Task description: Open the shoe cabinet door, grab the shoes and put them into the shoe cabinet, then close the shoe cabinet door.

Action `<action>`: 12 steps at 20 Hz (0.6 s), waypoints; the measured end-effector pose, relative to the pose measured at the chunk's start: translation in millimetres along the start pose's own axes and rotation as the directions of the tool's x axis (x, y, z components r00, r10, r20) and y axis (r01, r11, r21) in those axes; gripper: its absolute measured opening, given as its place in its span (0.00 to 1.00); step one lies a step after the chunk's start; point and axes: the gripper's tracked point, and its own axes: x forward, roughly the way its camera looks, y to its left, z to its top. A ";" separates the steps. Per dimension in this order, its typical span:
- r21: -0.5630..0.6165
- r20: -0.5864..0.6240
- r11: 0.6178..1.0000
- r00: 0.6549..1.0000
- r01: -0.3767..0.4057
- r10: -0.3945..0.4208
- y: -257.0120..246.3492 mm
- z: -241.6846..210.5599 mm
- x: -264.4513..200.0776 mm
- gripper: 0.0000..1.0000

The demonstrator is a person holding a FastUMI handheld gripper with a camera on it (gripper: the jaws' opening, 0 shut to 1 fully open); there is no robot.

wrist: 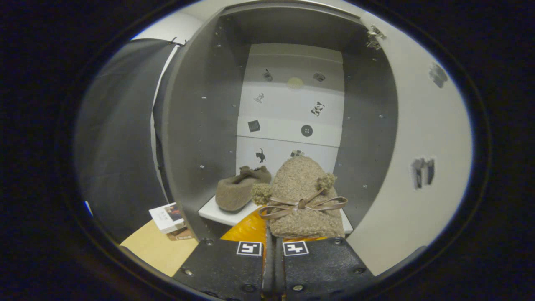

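Note:
My gripper is shut on a fuzzy tan slipper with a brown bow and pompoms, held toe-up just ahead of the fingers. It hangs at the mouth of the open shoe cabinet, over the front of the white shelf. A second matching slipper lies on that shelf, to the left of the held one and a little deeper in. The cabinet's door stands swung open on the right, its hinge at the top.
The cabinet's grey side walls close in left and right; its white back panel carries small stickers. A small box rests on a tan surface outside the cabinet, lower left.

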 end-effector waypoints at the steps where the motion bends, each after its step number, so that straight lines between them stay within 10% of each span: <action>1: 0.001 -0.001 1.000 1.000 0.003 -0.003 -1.8 5.7 21.2 0.06; 12: 0.052 -0.186 0.997 0.982 0.054 -0.043 -27.3 -25.7 176.4 0.06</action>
